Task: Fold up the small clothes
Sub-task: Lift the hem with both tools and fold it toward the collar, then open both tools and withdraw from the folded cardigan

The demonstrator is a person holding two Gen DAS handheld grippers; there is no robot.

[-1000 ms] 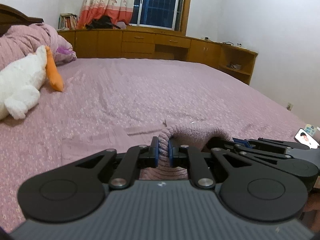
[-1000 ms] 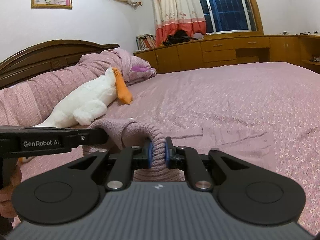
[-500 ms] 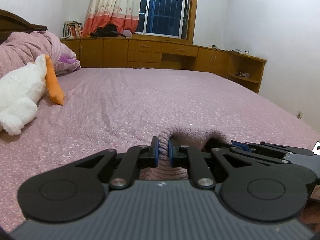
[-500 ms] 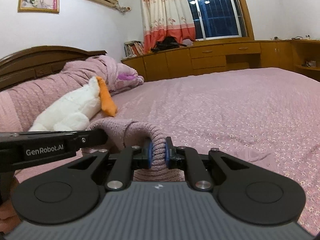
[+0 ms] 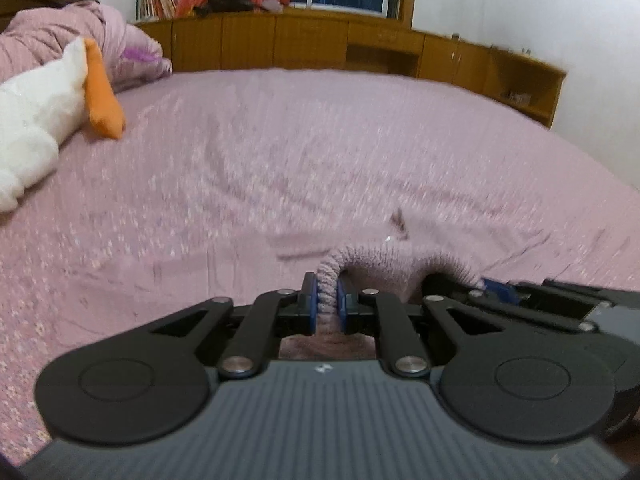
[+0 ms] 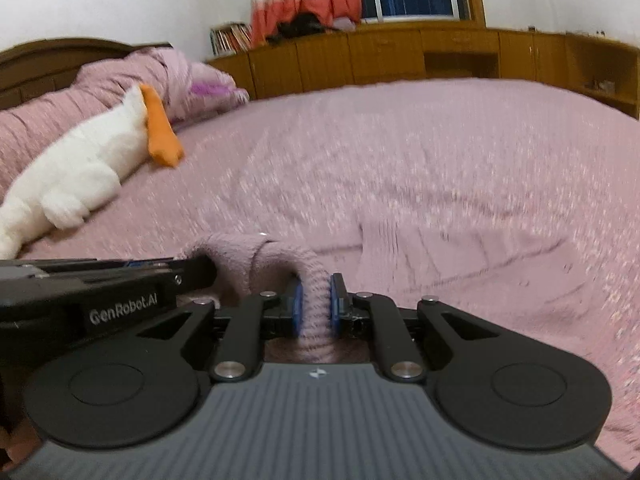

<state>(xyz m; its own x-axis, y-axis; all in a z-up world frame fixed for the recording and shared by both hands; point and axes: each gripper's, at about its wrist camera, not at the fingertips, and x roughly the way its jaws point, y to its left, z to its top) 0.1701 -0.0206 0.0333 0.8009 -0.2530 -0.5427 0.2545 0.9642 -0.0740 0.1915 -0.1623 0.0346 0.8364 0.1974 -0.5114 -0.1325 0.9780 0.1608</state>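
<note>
A small pink knitted garment (image 5: 384,264) lies on the pink bedspread, its ribbed edge lifted. My left gripper (image 5: 327,300) is shut on that ribbed edge. My right gripper (image 6: 314,304) is shut on the same edge a little further along; the garment (image 6: 280,264) arches between the two. The right gripper's fingers (image 5: 560,300) show at the right of the left wrist view, and the left gripper's fingers (image 6: 100,280) at the left of the right wrist view. The rest of the garment (image 6: 440,248) lies flat on the bed ahead, blurred.
The bed (image 5: 280,152) fills both views. A white plush toy with an orange beak (image 5: 48,112) lies at the left by a rolled pink quilt (image 6: 100,92). Wooden cabinets (image 5: 360,48) and a curtained window stand along the far wall.
Both grippers, still holding the garment's edge, have tipped and come down toward the bed; the flat part of the garment shows again ahead. The views are motion-blurred.
</note>
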